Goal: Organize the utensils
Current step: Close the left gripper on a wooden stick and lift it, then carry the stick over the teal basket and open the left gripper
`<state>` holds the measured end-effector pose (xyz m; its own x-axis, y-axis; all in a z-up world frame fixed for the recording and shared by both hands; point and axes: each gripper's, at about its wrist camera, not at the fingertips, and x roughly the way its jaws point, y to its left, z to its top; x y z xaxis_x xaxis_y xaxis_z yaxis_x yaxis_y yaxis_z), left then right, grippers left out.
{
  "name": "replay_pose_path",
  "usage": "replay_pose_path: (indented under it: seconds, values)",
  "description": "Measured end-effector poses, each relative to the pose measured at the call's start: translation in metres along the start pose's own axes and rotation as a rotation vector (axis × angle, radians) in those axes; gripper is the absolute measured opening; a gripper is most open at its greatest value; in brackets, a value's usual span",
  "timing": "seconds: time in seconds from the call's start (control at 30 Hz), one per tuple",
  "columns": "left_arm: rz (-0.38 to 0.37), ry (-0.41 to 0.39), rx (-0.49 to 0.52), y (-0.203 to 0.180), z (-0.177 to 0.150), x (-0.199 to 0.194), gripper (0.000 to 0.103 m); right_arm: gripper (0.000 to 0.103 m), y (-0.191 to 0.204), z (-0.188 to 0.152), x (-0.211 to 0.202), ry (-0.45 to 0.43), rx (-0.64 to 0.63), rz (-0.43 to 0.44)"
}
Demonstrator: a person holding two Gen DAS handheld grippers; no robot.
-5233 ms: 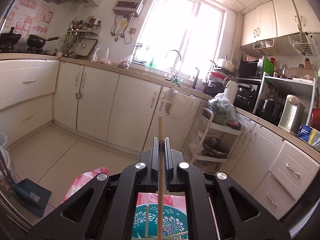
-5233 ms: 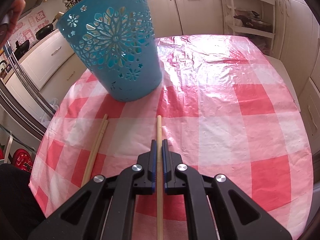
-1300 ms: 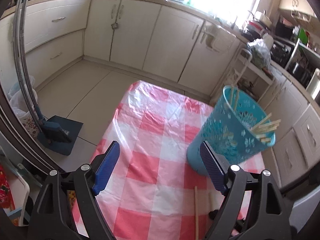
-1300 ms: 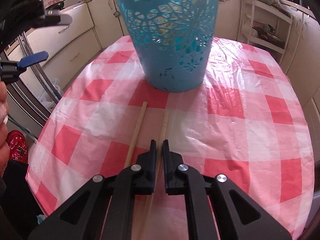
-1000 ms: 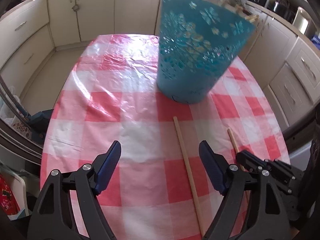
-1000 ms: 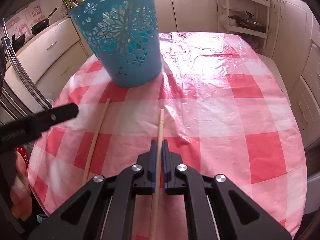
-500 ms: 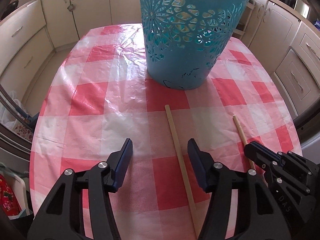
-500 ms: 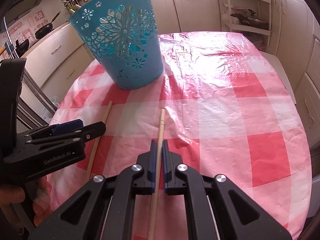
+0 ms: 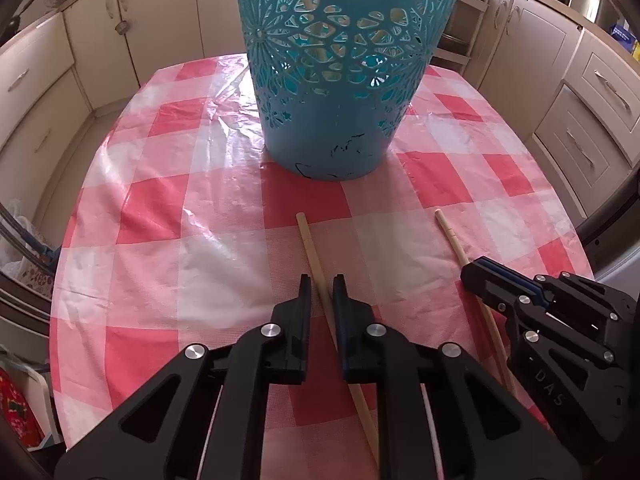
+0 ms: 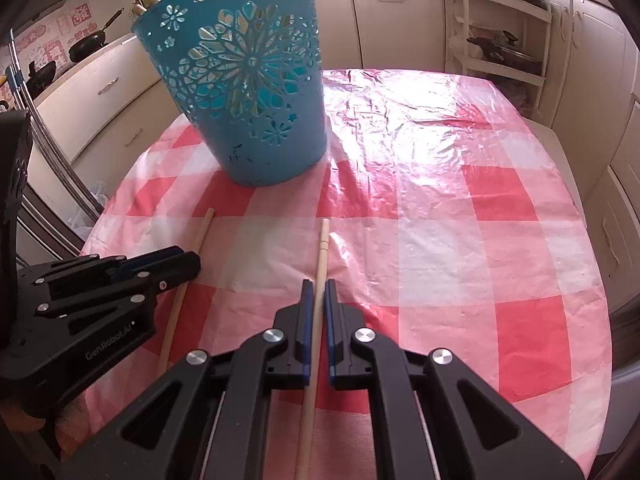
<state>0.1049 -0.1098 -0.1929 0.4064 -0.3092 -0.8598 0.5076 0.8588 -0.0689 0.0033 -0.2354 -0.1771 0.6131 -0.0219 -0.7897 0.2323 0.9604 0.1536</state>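
- round table with a red-and-white checked plastic cloth (image 9: 224,216), kitchen cabinets (image 9: 48,92) all round it, a wire rack shelf (image 10: 504,40) behind, pans on the far counter (image 10: 86,46)
- blue cut-out basket (image 9: 344,80) stands upright on the far part of the cloth, just beyond the tips of both sticks; wooden sticks show through its holes
- two chopsticks lie on the cloth, side by side but apart, tips toward the basket
- nothing between the sticks and the basket; the basket wall blocks the view of the table behind it
- left gripper (image 9: 320,284) tilted steeply down at the cloth, jaws closing around the left chopstick (image 9: 312,248); stick runs slanted between the pads, gap on either side looks small, can't tell if the pads already press it
- right gripper (image 10: 315,286) also pitched down, clamped tight on the right chopstick (image 10: 322,248), stick centred between the blue pads and sticking out forward
- from the left wrist view the right gripper (image 9: 476,272) sits low at right over the right chopstick (image 9: 452,236)
- from the right wrist view the left gripper (image 10: 188,260) sits low at left, crossing over the left chopstick (image 10: 202,232)
- both sticks appear to rest on the cloth
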Motion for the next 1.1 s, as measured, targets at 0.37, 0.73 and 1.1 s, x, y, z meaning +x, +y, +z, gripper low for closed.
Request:
replay_pose_path:
  seconds: [0.37,0.73,1.1]
  values:
    - [-0.068,0.050,-0.008,0.005,0.003,-0.003,0.005,0.006,-0.003,0.002,0.003,-0.013,0.008,0.009]
    - [-0.203,-0.177,-0.114,0.042,0.029,-0.140,0.005,0.005,-0.009,0.001,0.003,-0.021,0.043,0.043]
    - [-0.148,-0.682,-0.112,0.026,0.144,-0.229,0.005,0.005,-0.009,0.001,0.003,-0.025,0.049,0.042]
